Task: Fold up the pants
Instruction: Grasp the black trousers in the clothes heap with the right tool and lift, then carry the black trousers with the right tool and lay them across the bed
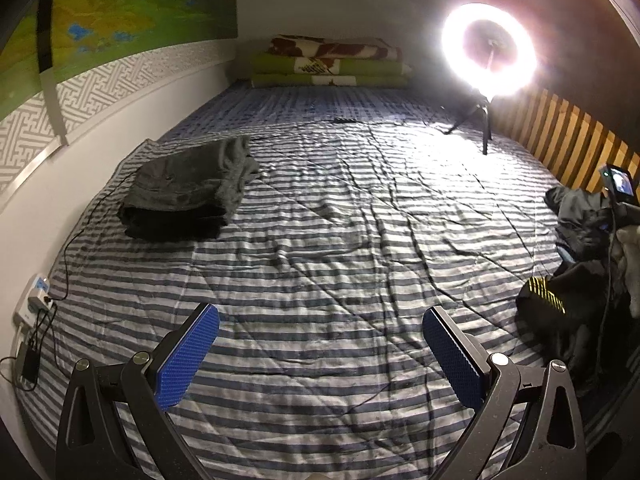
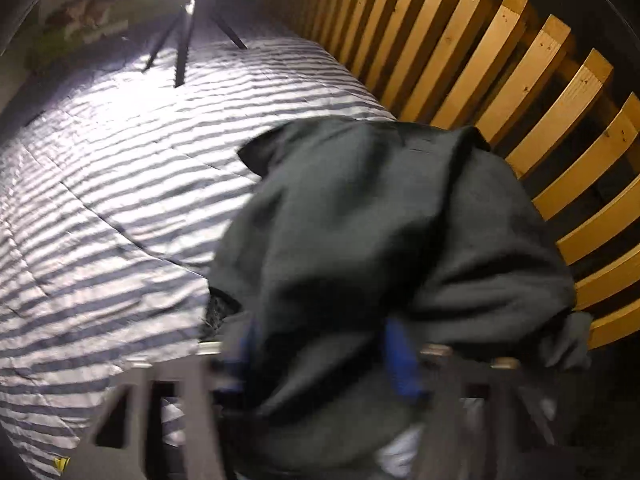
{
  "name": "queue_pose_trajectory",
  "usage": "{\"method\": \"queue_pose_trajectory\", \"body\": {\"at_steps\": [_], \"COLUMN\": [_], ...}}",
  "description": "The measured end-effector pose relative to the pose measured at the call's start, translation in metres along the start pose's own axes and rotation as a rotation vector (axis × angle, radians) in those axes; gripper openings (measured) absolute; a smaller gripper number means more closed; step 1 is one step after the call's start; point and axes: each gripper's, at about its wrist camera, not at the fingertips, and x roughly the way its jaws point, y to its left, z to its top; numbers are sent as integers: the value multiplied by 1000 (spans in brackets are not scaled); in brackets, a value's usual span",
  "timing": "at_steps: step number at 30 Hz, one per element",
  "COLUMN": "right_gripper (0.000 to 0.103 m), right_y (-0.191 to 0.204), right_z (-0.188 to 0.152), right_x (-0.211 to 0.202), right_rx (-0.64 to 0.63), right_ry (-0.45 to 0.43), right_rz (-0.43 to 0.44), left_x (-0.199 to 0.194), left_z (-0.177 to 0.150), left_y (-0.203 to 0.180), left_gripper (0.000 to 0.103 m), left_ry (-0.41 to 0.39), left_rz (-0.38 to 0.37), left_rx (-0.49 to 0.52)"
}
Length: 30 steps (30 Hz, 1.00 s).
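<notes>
A folded stack of dark pants (image 1: pixel 188 192) lies at the far left of the striped bedcover (image 1: pixel 340 240). My left gripper (image 1: pixel 320 344) hovers over the near part of the bed, jaws wide open, nothing between its blue pads (image 1: pixel 192 352). At the right edge sits a heap of dark clothes (image 1: pixel 580 220), with the right-hand device (image 1: pixel 619 190) over it. In the blurred right wrist view, dark grey pants (image 2: pixel 380 220) are bunched up beside the rail. My right gripper (image 2: pixel 324 356) is shut on a fold of them, and cloth hides most of its pads (image 2: pixel 400 356).
A lit ring light (image 1: pixel 490 48) on a tripod stands at the back right. Folded blankets (image 1: pixel 332 64) lie against the far wall. A wooden slatted rail (image 2: pixel 520 80) borders the right side. A power strip (image 1: pixel 34 300) and cables run along the left wall. A black garment with yellow stripes (image 1: pixel 560 308) lies near right.
</notes>
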Motion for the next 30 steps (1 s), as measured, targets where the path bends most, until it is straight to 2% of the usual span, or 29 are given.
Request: {"method": "queue_pose_trajectory", "body": {"at_steps": [3,5,6,10,12,14,18,19,21,27,30], "right_gripper": [11,10,4,3,3,3,3,3,3,3,3], "right_y": [-19,-25,-28,-28,-17,-3,53,63,113,244,308], "right_z": [4,8,11,23,28,33,34,33,30,-36,-78], "right_x": [-30,-56,-76,-162,-214,-255,-348,-360,-391,-476,-509], "right_rx": [50,46,44,46,12,-7,-105,-122,-183,-389,-477], "right_ry": [-42,-86,-121,-264,-353,-403,-486,-497,-516,-534,-503], "right_rz": [89,97,95,175,206,257,382,404,478,724,870], "left_x": [-11,-19,-22,-39,-49,-60,-84,-90,-102,-139,-156], "left_z": [-1,-2,-2,-6,-8,-11,-14,-14,-15,-24,-35], "left_y": [19,31,35,48,53,61,84,92,107,159,184], "left_gripper": [103,103,103,103,103,103,103,103,103,103,103], "left_ry": [-17,-26,-31,-51,-68,-81,-115,-124,-144,-195,-205], "left_rz": [16,15,16,7,0,-4,1,7,20,84,130], "left_rx": [-33,-53,-57,-71,-73,-79,-108,-119,-140,-201,-227]}}
